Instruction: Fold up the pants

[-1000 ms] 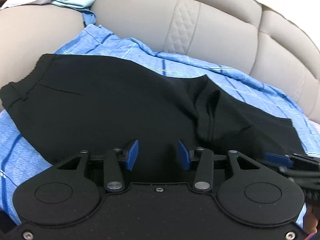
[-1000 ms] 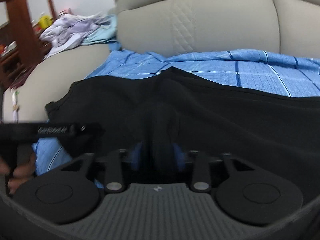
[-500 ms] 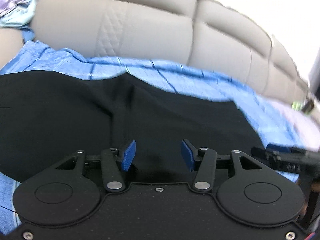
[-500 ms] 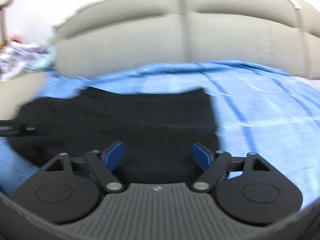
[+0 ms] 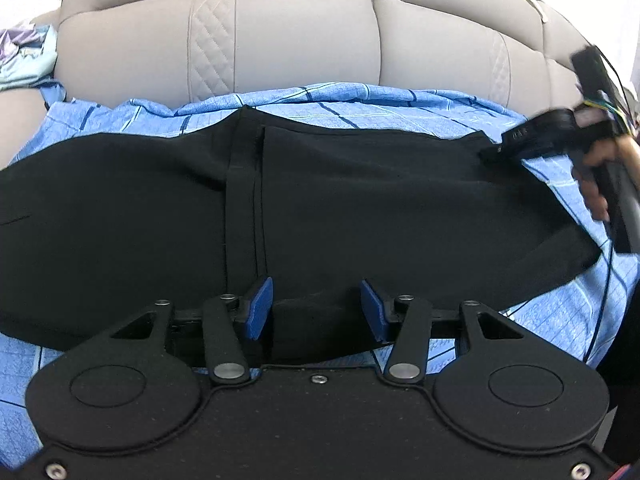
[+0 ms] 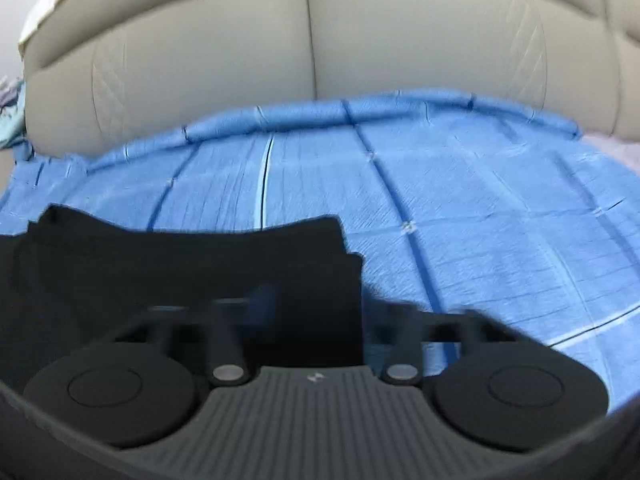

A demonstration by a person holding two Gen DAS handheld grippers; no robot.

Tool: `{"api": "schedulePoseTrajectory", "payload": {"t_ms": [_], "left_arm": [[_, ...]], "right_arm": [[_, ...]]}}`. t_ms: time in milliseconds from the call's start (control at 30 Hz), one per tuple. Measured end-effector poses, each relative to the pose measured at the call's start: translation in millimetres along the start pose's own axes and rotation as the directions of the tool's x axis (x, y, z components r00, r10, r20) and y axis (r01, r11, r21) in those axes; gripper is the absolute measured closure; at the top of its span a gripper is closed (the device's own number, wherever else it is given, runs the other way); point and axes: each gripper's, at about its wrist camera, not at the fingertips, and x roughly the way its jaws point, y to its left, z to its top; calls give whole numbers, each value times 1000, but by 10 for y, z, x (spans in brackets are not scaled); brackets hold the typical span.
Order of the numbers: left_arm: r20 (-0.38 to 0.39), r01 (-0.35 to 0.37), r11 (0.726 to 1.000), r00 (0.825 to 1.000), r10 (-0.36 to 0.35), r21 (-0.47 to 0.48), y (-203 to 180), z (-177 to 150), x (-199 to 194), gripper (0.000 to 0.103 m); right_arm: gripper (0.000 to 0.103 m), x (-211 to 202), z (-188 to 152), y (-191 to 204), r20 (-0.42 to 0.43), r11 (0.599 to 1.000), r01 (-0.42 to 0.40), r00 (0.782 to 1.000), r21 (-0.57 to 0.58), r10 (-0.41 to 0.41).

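The left gripper [image 5: 317, 306], its two blue-padded fingers spread apart and holding nothing, hovers low over the near edge of a single pair of black pants [image 5: 360, 208] laid lengthwise across a blue checked sheet [image 5: 360, 104] on a beige sofa [image 5: 304, 36]. The right gripper [image 6: 316, 312] sits over the far right end of the same garment, near what looks like the leg hem [image 6: 312, 236]; its view is smeared by motion blur, so whether its jaws are spread or clamped cannot be told, though no cloth is plainly pinched between them. In the left wrist view the right tool's dark body [image 5: 544, 136] and the person's hand [image 5: 600, 184] around its handle show at the garment's right end. The pants lie mostly flat, one layer overlapping another along a seam-like ridge [image 5: 244, 208] running front to back near the middle. The fabric looks soft, light and limp, likely to sag and slide on itself once lifted, so a firm pinch through both layers at an edge, hem corner on the right and near edge or waistband side on the left, seems the safest hold. The count: one pair of pants, one sheet, one sofa, two grippers, and a small heap of other clothes [image 5: 24, 56] on the sofa's left arm.
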Motion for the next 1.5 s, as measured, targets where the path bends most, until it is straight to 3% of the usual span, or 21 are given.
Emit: {"api": "schedulePoseTrajectory", "payload": {"t_ms": [100,167,267,300,333,367,400,433,567,633,733,800,867,933,1033,1100,1233,1433,1467,1500], "left_arm": [[6,-10,999,1000,10,38,-44,-35,-10,56],[7,-11,999,1000,10,51,-56,-40,-6,56],[5,-8,999,1000,7,47,-50,-21,-1,56],[-2,-10,999,1000,10,42,-51,-4,-9,56],[-13,-13,999,1000,14,34,-48,29,-21,56],[-18,-13,1000,1000,14,24,-47,75,-40,57],[-12,-9,1000,1000,9,16,-46,136,-52,58],[8,3,1000,1000,-4,11,-36,212,-86,58],[79,63,997,995,-66,37,-172,645,-111,63],[78,104,993,991,-108,56,-373,897,-10,76],[50,192,979,979,-196,63,-720,1236,286,79],[17,254,966,967,-255,52,-957,1367,519,79],[-43,323,946,946,-321,29,-1210,1457,819,82],[-102,338,941,937,-334,25,-1440,1482,1106,87],[-186,267,963,949,-256,32,-1692,1418,1500,96],[-154,239,971,960,-232,23,-1714,1409,1624,98],[-166,223,975,961,-222,-14,-1736,1494,1734,99],[-154,186,982,972,-178,37,-1852,1505,1789,99],[-152,180,983,973,-172,41,-1865,1505,1796,99],[-150,175,984,974,-167,43,-1871,1508,1804,99]], "right_arm": [[95,6,101,-17,32,1000,2,999,-7,-2],[94,-48,183,-15,95,999,10,995,-33,-7],[92,117,273,-109,89,999,-33,995,-7,34],[86,107,265,-156,108,999,-51,993,18,48],[61,43,238,-192,142,998,-40,989,41,34],[54,-47,200,-213,178,998,-21,984,61,10],[38,-120,180,-230,199,997,-3,980,76,-12],[33,-249,93,-260,223,996,1,975,86,-20],[33,-694,-375,-297,257,990,43,963,134,-76],[33,-876,-634,-281,247,983,63,963,171,-105],[34,-987,-919,-219,193,977,47,977,210,-88],[38,-973,-1056,-131,165,979,46,983,199,-80],[49,-934,-1138,-79,138,977,45,988,207,-74],[62,-926,-1190,-50,144,977,57,986,207,-88],[70,-932,-1222,-23,137,979,62,986,194,-90],[72,-943,-1261,-27,131,979,51,988,199,-79],[74,-1017,-1337,-70,115,974,19,992,225,-46],[78,-1142,-1451,-136,88,958,-35,996,285,10],[83,-1168,-1486,-138,82,957,-37,997,289,14],[96,-1195,-1532,-127,65,959,-23,998,282,5]]}}
